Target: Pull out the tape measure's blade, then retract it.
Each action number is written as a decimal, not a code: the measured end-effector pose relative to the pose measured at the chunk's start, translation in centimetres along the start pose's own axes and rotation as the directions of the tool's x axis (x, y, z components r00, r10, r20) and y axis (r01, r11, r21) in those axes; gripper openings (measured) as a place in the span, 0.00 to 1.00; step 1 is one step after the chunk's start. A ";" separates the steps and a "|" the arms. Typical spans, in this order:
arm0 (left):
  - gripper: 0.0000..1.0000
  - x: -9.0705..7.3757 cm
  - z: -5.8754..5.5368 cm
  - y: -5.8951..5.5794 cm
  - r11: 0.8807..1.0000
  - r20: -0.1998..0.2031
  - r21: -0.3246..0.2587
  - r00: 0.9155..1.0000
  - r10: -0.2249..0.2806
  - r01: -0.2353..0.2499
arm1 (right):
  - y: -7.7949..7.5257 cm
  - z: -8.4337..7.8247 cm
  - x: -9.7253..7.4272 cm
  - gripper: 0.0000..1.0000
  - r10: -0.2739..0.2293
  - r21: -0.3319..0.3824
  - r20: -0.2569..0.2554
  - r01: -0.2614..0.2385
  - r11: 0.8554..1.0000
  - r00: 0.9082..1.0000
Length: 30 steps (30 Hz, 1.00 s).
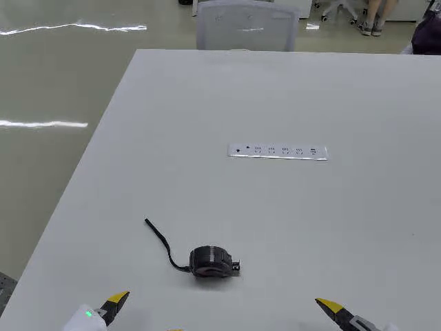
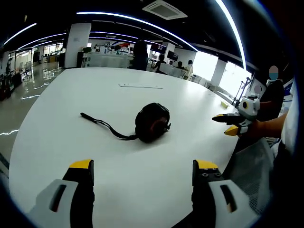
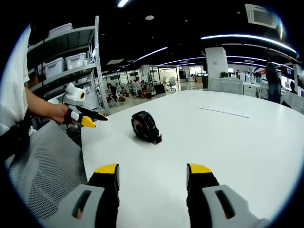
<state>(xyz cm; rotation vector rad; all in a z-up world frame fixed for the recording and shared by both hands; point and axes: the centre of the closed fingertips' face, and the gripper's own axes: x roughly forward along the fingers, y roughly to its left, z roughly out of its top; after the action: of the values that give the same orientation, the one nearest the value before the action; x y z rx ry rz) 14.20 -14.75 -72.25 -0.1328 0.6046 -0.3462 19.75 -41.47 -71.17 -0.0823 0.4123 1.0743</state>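
Note:
A black tape measure [image 1: 214, 262] lies on the white table [image 1: 289, 207] near its front edge, blade fully in, with its black wrist strap [image 1: 160, 239] trailing to the left. In the head view, one yellow fingertip [image 1: 117, 298] of my left gripper pokes in at the bottom left and one fingertip [image 1: 329, 305] of my right at the bottom right. My left gripper [image 2: 142, 166] stands open a short way from the tape measure [image 2: 152, 122]. My right gripper [image 3: 153, 169] is open too, with the tape measure [image 3: 145, 126] ahead of it. Neither touches it.
A white power strip [image 1: 277, 152] lies flat in the middle of the table. A grey chair [image 1: 247, 25] stands at the far edge. A mesh chair back [image 3: 45, 161] is beside the table's near edge.

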 end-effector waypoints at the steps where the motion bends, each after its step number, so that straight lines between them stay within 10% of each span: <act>1: 0.84 -0.1 0.0 0.0 1.000 0.002 -0.002 1.000 -0.002 0.002 | 0.1 0.0 -0.1 0.58 0.000 0.001 0.000 0.000 1.000 1.000; 30: 0.84 -2.7 -0.5 0.5 0.998 0.043 -0.054 0.999 -0.028 0.030 | 0.8 -0.2 -2.3 0.65 -0.028 0.018 -0.009 0.028 0.999 1.000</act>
<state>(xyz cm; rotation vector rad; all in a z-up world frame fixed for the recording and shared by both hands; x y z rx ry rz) 12.03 -13.34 -71.33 -0.2014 0.5710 -0.3544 18.03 -43.07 -70.36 -0.0766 0.4273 1.0424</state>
